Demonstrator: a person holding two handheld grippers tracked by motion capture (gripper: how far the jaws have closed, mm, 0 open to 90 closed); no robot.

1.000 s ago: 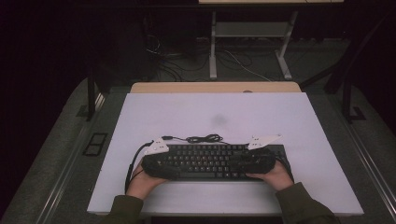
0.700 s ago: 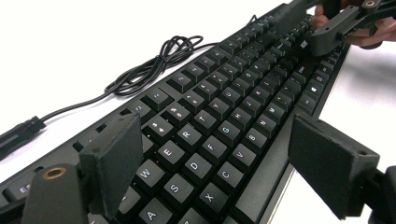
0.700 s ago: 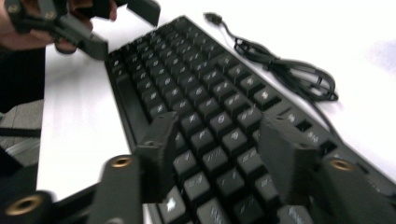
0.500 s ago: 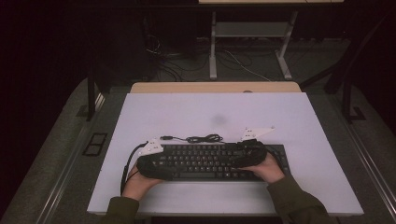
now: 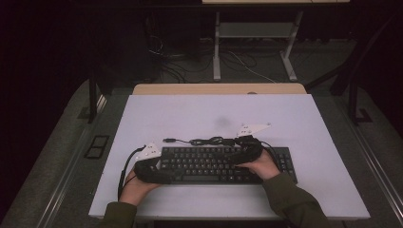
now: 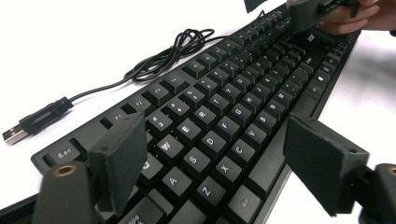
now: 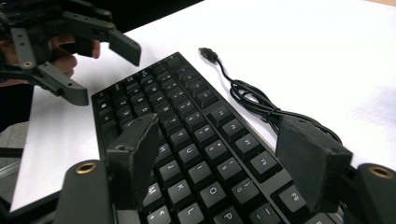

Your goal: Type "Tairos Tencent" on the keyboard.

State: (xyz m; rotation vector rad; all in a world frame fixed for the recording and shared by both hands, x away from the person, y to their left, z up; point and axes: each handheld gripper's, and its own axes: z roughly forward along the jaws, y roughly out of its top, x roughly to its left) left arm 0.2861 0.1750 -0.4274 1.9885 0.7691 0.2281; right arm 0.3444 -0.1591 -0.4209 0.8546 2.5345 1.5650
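Observation:
A black keyboard (image 5: 209, 166) (image 6: 224, 107) (image 7: 187, 121) lies flat near the front of the white table (image 5: 190, 114). Its coiled cable (image 5: 204, 141) and USB plug (image 6: 28, 123) (image 7: 208, 52) lie loose just behind it. My left gripper (image 5: 154, 166) (image 6: 215, 140) hovers open over the keyboard's left end, with keys showing between its jaws. My right gripper (image 5: 240, 154) (image 7: 219, 135) is over the right-middle keys; its jaws have just been opening and press on nothing. The left gripper (image 7: 107, 74) shows open at the upper left of the right gripper view.
A wooden tabletop edge (image 5: 218, 89) lies behind the white table. Beyond it, metal desk legs (image 5: 216, 52) and loose floor cables (image 5: 247, 64) sit in the dark. Bare white surface stretches behind and to both sides of the keyboard.
My right hand has left the keyboard's right end and moved left over the keys, with its jaws wider apart. The left hand has stayed at the left end.

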